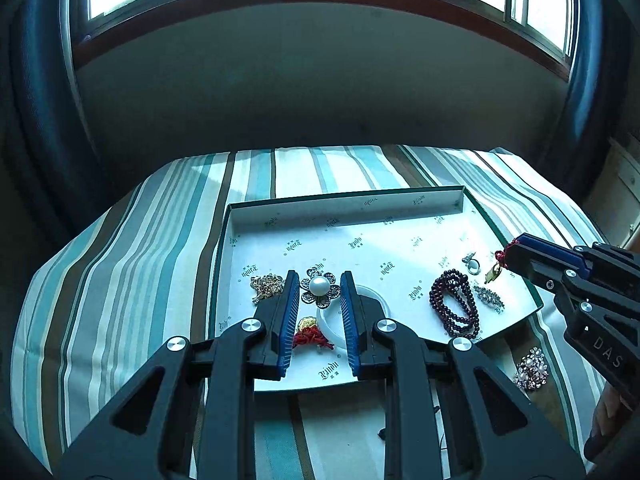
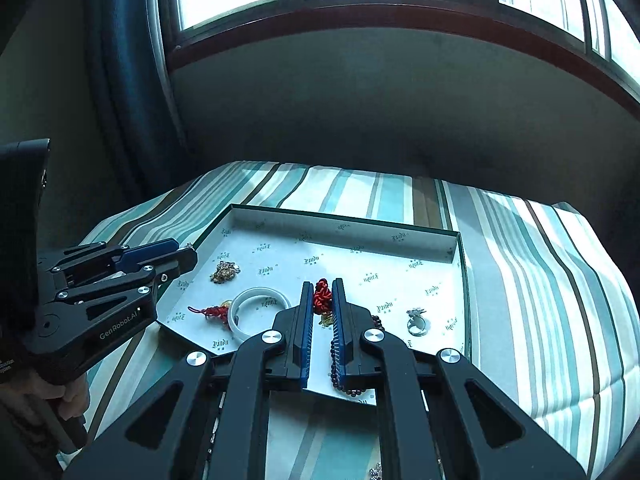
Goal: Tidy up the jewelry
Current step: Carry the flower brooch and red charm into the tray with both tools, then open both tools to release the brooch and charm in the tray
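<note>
Looking along the left gripper (image 1: 320, 292), its blue-padded fingers stand well apart with nothing held between them, poised over the shallow white tray (image 1: 344, 208) on the striped tablecloth (image 1: 120, 248); a pearl flower brooch (image 1: 320, 288) lies between the fingertips, a gold chain (image 1: 266, 286) just left of them, a white bangle (image 1: 376, 300) and a red knotted charm (image 1: 312, 336) further back between the fingers; dark red beads (image 1: 456, 308) and a crystal clip (image 1: 489, 298) lie toward the tray's right side, with a ring (image 1: 472, 263) beyond them; a sparkly brooch (image 1: 532, 368) sits on the cloth outside the tray; the right gripper (image 1: 505, 254) enters from the right, pinching a red cord with a gold padlock charm (image 1: 494, 273) dangling over the tray.

From the right wrist, the right gripper's fingers are nearly closed on a red knotted cord (image 2: 322, 300), raised above the tray (image 2: 344, 220); the bangle (image 2: 260, 312), second red charm (image 2: 210, 312), gold chain (image 2: 224, 272) and ring (image 2: 417, 322) rest inside; the left gripper (image 2: 188, 254) hovers at the tray's left edge.
</note>
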